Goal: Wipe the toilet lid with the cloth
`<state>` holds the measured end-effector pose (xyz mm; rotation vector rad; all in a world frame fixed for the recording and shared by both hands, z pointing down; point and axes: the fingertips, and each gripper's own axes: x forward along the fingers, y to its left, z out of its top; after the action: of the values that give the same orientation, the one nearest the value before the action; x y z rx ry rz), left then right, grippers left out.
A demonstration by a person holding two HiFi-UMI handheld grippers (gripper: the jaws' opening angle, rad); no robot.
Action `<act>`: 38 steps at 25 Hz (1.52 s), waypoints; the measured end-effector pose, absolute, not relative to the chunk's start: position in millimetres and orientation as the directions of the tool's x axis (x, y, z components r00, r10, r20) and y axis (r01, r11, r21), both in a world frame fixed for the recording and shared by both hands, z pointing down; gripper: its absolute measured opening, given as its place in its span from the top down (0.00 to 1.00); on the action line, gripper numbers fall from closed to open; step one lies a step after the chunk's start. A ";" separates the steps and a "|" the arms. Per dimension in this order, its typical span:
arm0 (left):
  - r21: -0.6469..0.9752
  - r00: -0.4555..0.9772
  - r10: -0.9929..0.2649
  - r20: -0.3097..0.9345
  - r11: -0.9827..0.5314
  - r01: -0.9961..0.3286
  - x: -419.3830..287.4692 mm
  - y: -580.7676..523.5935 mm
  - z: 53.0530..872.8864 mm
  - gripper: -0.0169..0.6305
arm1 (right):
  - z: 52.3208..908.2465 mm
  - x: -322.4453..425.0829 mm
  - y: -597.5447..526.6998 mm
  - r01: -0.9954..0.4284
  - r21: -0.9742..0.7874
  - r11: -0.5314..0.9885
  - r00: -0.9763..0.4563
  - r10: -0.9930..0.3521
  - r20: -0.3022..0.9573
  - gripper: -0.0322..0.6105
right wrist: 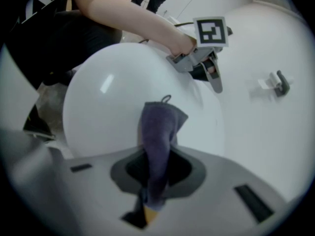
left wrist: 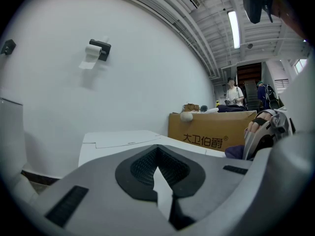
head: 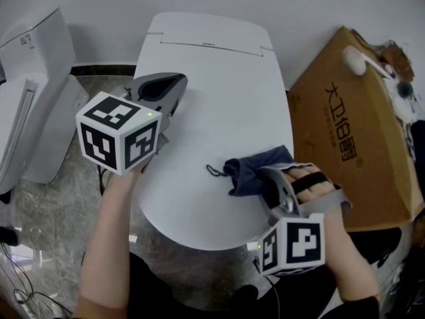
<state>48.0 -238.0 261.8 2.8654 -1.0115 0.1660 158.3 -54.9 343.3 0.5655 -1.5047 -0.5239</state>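
The white toilet lid [head: 212, 111] is closed and fills the middle of the head view. A dark blue cloth [head: 255, 168] lies bunched on its front right part, its loop trailing left. My right gripper [head: 267, 177] is shut on the cloth. In the right gripper view the cloth [right wrist: 158, 132] runs out from between the jaws of that gripper [right wrist: 156, 183] onto the lid [right wrist: 113, 107]. My left gripper [head: 174, 80] hovers over the lid's left edge, shut with nothing in it. The left gripper view shows this gripper [left wrist: 158, 176] low over the lid [left wrist: 118, 139].
A brown cardboard box [head: 352, 125] stands right of the toilet with odds and ends on top. A white fixture [head: 33, 105] stands at the left on the marble floor. A paper roll holder [left wrist: 98, 49] hangs on the wall. A person [left wrist: 233, 92] stands far behind.
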 end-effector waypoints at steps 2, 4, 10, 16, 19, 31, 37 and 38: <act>0.055 0.773 -0.620 0.133 -0.774 -0.630 48.1 -237.5 261.5 0.95 | 343.7 157.8 -48.7 -0.024 0.638 0.770 0.007 -0.638 0.770 0.85; 0.055 0.773 -0.621 0.130 -0.774 -0.631 48.2 -237.5 261.4 0.95 | 343.9 157.1 -42.2 -0.026 0.631 0.775 0.006 -0.631 0.776 0.85; 0.056 0.774 -0.619 0.133 -0.775 -0.629 49.0 -237.8 261.5 0.95 | 344.4 155.8 -23.3 -0.042 0.612 0.790 -0.001 -0.612 0.791 0.85; 0.055 0.774 -0.620 0.126 -0.775 -0.630 49.5 -237.3 260.3 0.95 | 345.5 155.7 -8.0 -0.060 0.565 0.823 -0.012 -0.566 0.824 0.85; 0.054 0.769 -0.630 0.109 -0.768 -0.638 48.5 -237.6 258.4 0.95 | 337.8 156.9 -10.1 -0.091 0.560 0.824 -0.032 -0.564 0.825 0.85; 0.059 0.745 -0.658 0.107 -0.744 -0.666 31.4 -245.7 258.7 0.95 | 291.8 143.2 -190.9 -0.122 0.706 0.698 -0.038 -0.714 0.699 0.85; 0.068 0.727 -0.679 0.104 -0.725 -0.686 16.1 -249.2 259.2 0.95 | 291.5 131.7 -295.1 -0.120 0.760 0.638 -0.006 -0.766 0.643 0.85; 0.068 0.727 -0.678 0.110 -0.725 -0.686 15.6 -249.9 259.9 0.95 | 293.5 130.5 -308.1 -0.118 0.766 0.632 0.004 -0.771 0.637 0.85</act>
<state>15.6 -249.9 259.9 2.8222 -1.1171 0.1171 130.5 -308.1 293.5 0.7797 -1.5049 -0.6033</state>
